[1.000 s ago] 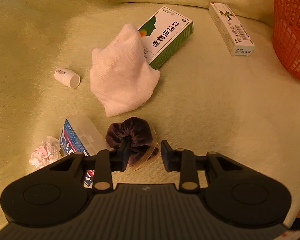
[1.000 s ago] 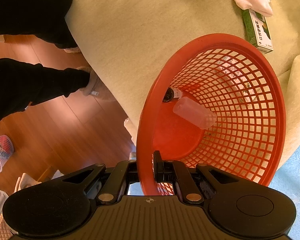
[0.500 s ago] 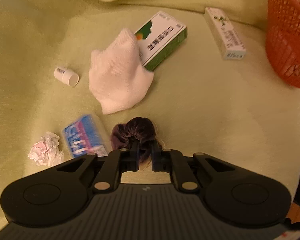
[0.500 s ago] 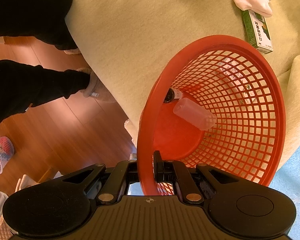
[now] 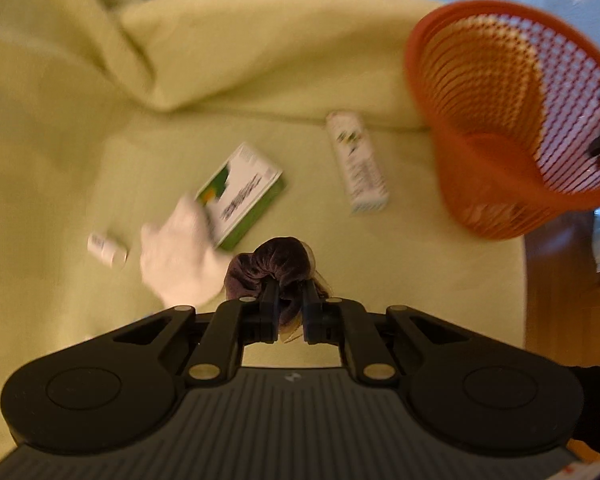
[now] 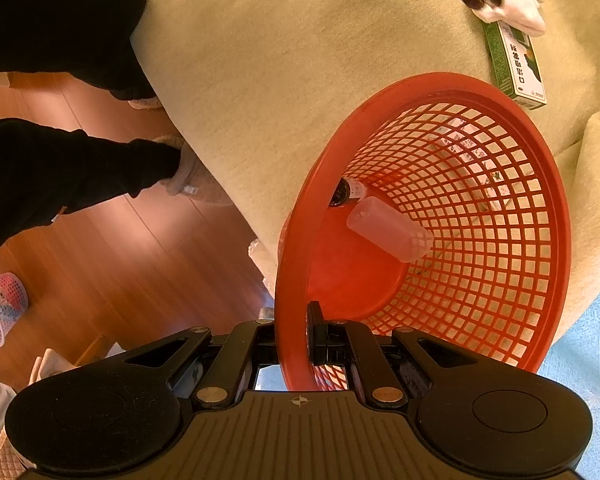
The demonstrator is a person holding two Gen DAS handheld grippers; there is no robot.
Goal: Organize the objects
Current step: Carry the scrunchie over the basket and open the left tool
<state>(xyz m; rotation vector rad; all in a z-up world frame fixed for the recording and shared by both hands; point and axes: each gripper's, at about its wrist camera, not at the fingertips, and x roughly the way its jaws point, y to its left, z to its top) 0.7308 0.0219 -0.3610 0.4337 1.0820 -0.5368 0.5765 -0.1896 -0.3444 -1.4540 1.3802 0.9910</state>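
Left gripper (image 5: 290, 300): its fingers are clenched on the dark purple scrunchie (image 5: 270, 266), pinching one side of the fabric ring so the rest bulges out ahead of the tips. It looks lifted clear of the sofa cushion (image 5: 440, 272), though blur in the left wrist view makes that hard to confirm.

Scrunchie's place: in the left gripper's hold, near the middle of the cushion, well apart from the basket on the far right.

Right gripper (image 6: 296, 338): its fingers are closed on the rim of the orange basket (image 6: 420, 88), one inside the wall and one outside. That hold tips the mouth toward the cushion, likely to make it an easy target.

Basket contents: a clear plastic bottle (image 6: 388, 228) lies near the bottom, with a small dark-capped vial (image 6: 346, 192) just beside it. So sorting is already under way.

Left on the cushion: a white cloth (image 5: 176, 256) overlaps the near corner of a green-and-white box (image 5: 240, 194). A small white bottle (image 5: 106, 249) lies to the left of the cloth. A long white carton (image 5: 358, 164) lies between the box and the basket.

Step in hand: carrying the scrunchie rightward to the basket, as I read it.

Next move calls for: bringing the fingers over the tilted rim before letting go, since soft fabric may snag on the mesh.
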